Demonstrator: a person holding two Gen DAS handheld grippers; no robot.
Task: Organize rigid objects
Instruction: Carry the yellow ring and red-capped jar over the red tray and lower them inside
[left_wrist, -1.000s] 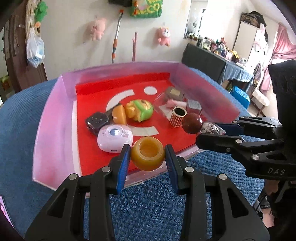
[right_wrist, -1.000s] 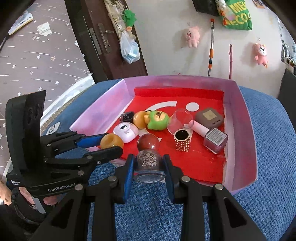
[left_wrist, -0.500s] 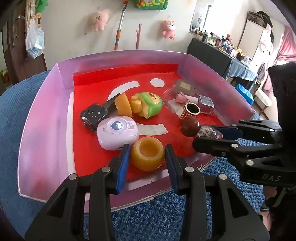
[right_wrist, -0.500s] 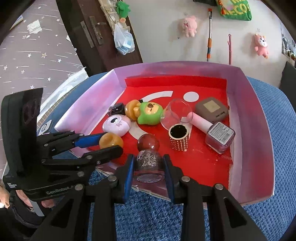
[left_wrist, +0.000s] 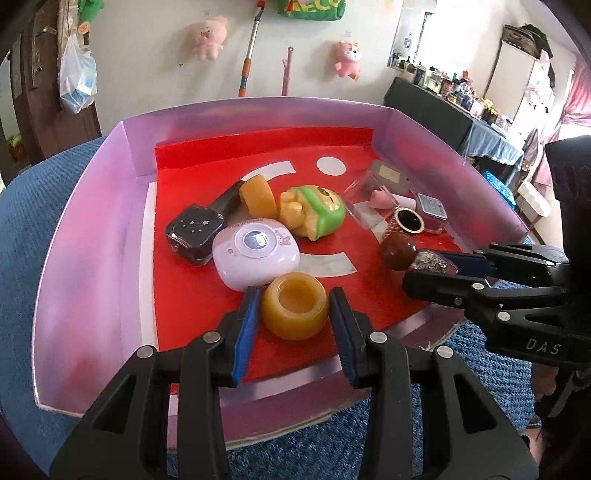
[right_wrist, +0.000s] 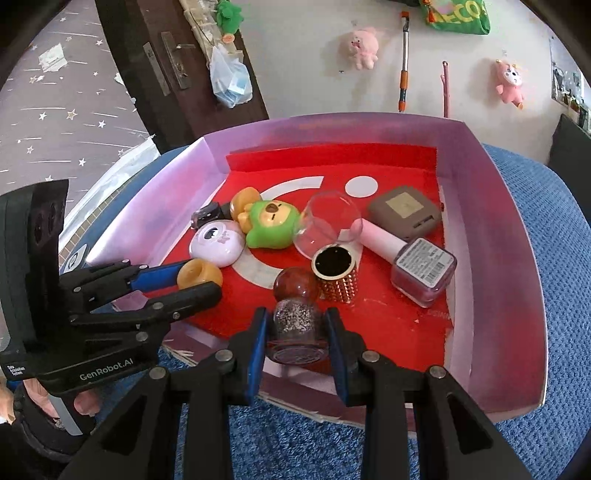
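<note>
My left gripper (left_wrist: 293, 312) is shut on a round amber jar (left_wrist: 295, 309), held over the near part of the red-floored tray (left_wrist: 85, 258). It also shows in the right wrist view (right_wrist: 199, 274). My right gripper (right_wrist: 295, 328) is shut on a glitter-filled bottle with a brown ball cap (right_wrist: 297, 317), just inside the tray's near edge. That bottle also shows in the left wrist view (left_wrist: 410, 254).
In the tray lie a white round device (left_wrist: 255, 254), a dark star-patterned case (left_wrist: 194, 234), a green and yellow toy (left_wrist: 314, 214), an amber ring (left_wrist: 258, 197), a gold studded cup (right_wrist: 336, 273), a clear glass (right_wrist: 327, 225), a pink nail polish bottle (right_wrist: 421, 271) and a grey box (right_wrist: 404, 212). Blue cloth (right_wrist: 554, 258) surrounds the tray.
Both grippers have moved forward over the tray's near edge with their objects still gripped. The tray looms larger in both views.
</note>
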